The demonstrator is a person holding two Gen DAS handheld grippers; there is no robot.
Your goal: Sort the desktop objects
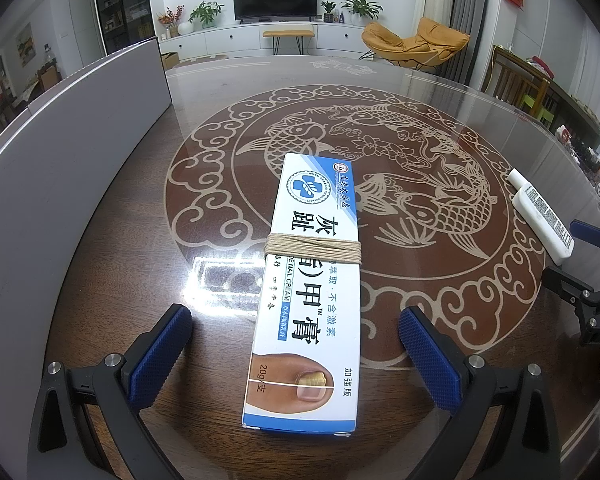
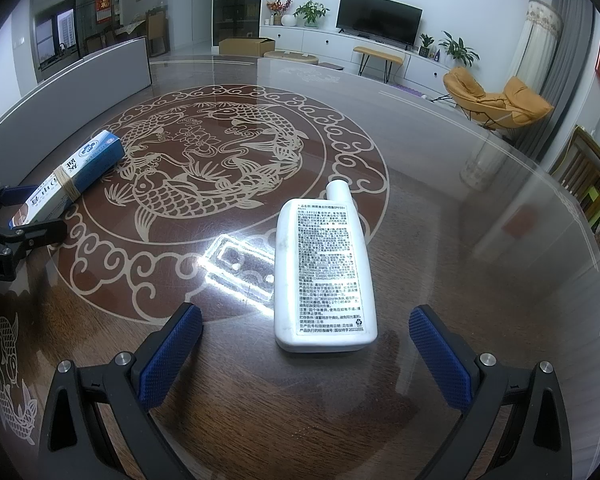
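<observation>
Through your left wrist camera, your left tongs [image 1: 294, 354] stand spread wide, the blue pads on either side of the near end of a nail cream box [image 1: 312, 280] without touching it. The box lies flat on the counter [image 1: 120, 248], running straight away from the tongs, with a tan string band [image 1: 313, 249] wound round its middle. The counter is dark wood under glass, inlaid with a pale ring of clouds and carp [image 1: 380, 168], and a ceiling light glares off it just left of the box. A grey panel [image 1: 60, 160] curves along the counter's left edge. Far to the right of the tongs lies a white bottle [image 1: 542, 216], with your other tool beside it. Beyond the counter you see a television [image 1: 275, 0], potted plants and an orange lounge chair [image 1: 414, 42]. Through your right wrist camera, your right tongs [image 2: 304, 354] are likewise spread, and the white bottle lies label up between and just ahead of the pads, its cap pointing away. The box sits well off to the left, near the grey panel.
</observation>
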